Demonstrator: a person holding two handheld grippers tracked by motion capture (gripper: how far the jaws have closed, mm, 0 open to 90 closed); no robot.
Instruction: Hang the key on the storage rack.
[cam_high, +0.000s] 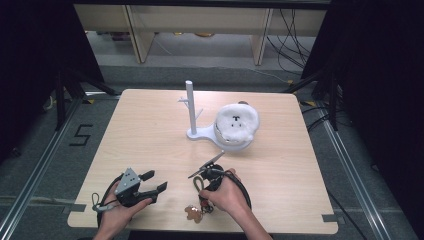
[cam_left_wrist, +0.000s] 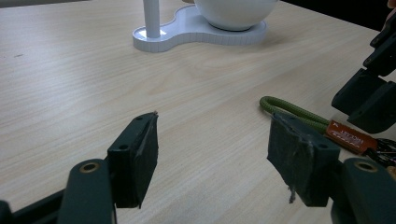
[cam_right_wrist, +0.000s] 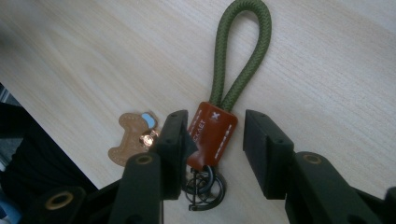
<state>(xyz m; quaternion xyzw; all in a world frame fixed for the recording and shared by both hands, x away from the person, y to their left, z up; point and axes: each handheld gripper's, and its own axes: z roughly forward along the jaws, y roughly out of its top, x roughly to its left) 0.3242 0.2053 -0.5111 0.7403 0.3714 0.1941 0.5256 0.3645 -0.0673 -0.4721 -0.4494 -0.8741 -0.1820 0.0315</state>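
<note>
Right gripper: I see its jaws apart, straddling the keychain tab, pointed down, lower centre.
Left gripper: jaws apart, level above the table, lower left.

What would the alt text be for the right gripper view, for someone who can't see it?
Two black jaws of the right gripper stand open on either side of a keychain's brown leather tab lying on a pale wooden table. An olive-green cord loop extends away from the tab, dark metal rings sit below it, and a small tan leather charm lies to the left.
</note>
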